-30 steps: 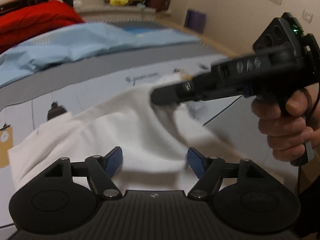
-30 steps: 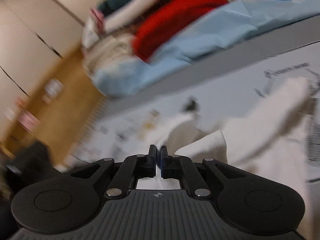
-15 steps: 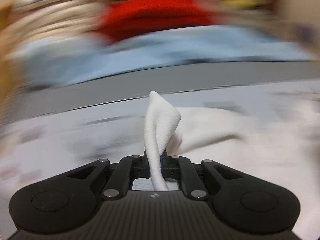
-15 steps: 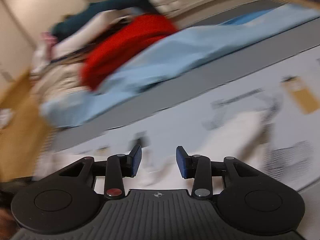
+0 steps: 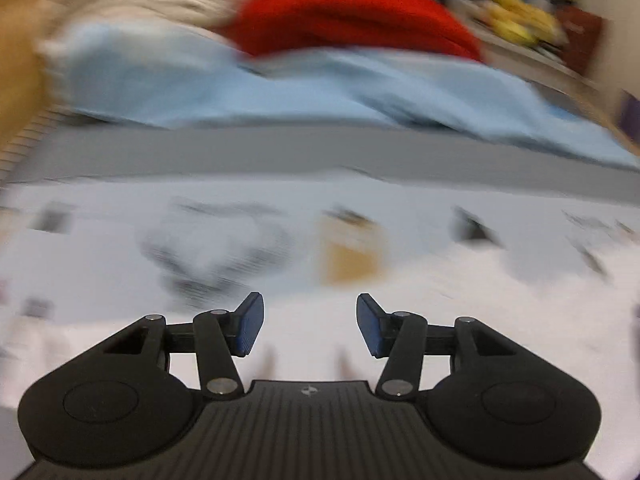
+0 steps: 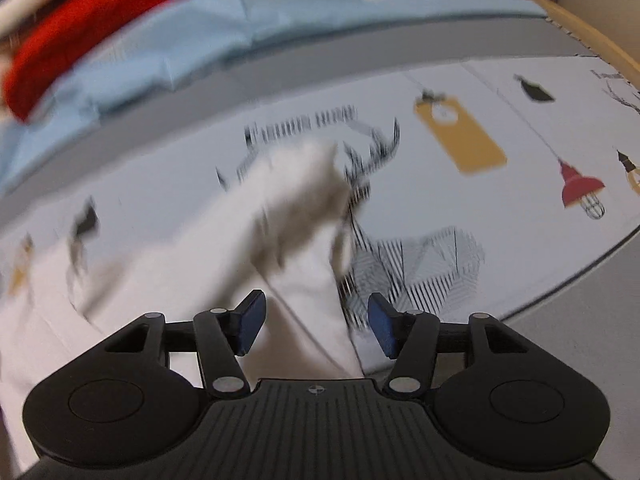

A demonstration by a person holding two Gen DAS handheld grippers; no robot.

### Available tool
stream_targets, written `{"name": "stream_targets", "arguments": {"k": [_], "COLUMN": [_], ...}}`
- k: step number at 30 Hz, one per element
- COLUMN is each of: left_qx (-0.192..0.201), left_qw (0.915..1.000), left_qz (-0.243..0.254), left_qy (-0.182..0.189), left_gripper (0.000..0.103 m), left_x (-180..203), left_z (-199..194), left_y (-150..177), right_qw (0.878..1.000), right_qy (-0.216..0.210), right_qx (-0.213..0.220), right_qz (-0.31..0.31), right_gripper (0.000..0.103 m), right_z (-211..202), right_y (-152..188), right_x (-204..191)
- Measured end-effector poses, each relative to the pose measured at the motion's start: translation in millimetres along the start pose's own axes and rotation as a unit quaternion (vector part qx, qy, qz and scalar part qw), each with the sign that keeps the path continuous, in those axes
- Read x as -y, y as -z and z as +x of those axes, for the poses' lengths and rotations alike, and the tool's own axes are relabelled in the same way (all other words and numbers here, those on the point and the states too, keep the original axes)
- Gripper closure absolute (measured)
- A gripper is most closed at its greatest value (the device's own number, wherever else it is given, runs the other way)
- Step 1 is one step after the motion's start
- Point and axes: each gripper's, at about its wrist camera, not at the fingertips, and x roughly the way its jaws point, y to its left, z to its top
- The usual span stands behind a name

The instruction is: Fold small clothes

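A small white garment [image 6: 280, 232] lies bunched on the printed white mat [image 6: 500, 92], blurred by motion, in the right wrist view. My right gripper [image 6: 316, 326] is open, its blue pads either side of the garment's near edge without closing on it. My left gripper [image 5: 310, 328] is open and empty over pale cloth or mat [image 5: 400, 308]; the left wrist view is too blurred to tell which.
A light blue sheet [image 5: 280, 88] and a red garment [image 5: 352, 16] lie piled at the back, beyond a grey strip [image 5: 320, 152]. Yellow soft toys [image 5: 520, 16] sit at the far right. The mat's front edge [image 6: 580, 272] runs at the right.
My left gripper was shut on a raised fold of the white garment half a second ago; it has opened and let go. My right gripper stayed open and swung toward the garment.
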Motion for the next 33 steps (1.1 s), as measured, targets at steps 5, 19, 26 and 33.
{"name": "stream_targets", "arguments": {"k": [5, 19, 26, 33], "left_qx": [-0.057, -0.101, -0.117, -0.123], "left_qw": [0.9925, 0.9821, 0.9762, 0.9757], "left_qz": [0.102, 0.141, 0.167, 0.167], "left_qy": [0.037, -0.073, -0.072, -0.069], "left_gripper": [0.037, 0.078, 0.077, 0.076], "left_x": [70.2, 60.0, 58.2, 54.6], "left_z": [32.9, 39.3, 47.8, 50.7], "left_y": [31.8, 47.5, 50.0, 53.2], "right_qw": [0.997, 0.986, 0.976, 0.974], "right_qy": [0.000, -0.148, -0.158, -0.105], "right_qx": [-0.049, -0.058, -0.055, 0.098], "right_qz": [-0.057, 0.040, 0.142, 0.174], "right_gripper": [0.054, 0.059, 0.064, 0.102], "right_z": [12.0, -1.0, 28.0, -35.7], "right_y": [17.5, 4.3, 3.9, -16.1], "right_x": [-3.6, 43.4, 56.3, 62.7]}}
